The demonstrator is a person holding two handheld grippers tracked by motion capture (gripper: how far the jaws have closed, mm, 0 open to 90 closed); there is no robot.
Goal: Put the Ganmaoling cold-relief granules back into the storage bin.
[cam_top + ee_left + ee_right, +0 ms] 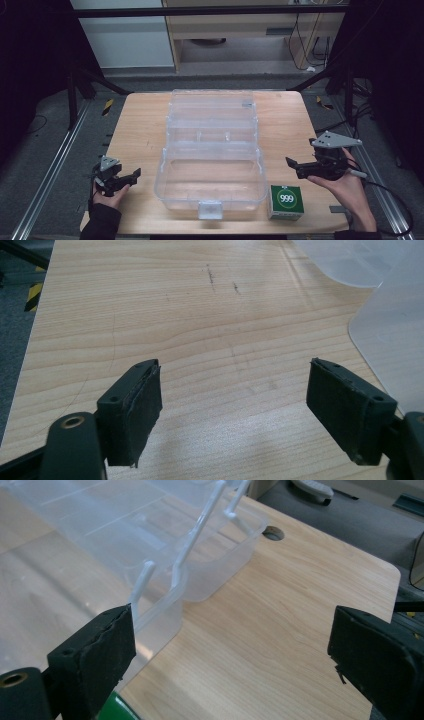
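Right now both claws gape wide w/ nothing held, left gripper (131,176) just left of the open clear box (212,186), right gripper (292,166) just above the green carton (285,202); a careless reach could shove the lightweight box.

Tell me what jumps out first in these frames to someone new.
A large clear plastic box lies opened out at the middle of the wooden table. A small green-and-white box marked 999 sits just off its near right corner. The left gripper and right gripper flank it, both open.
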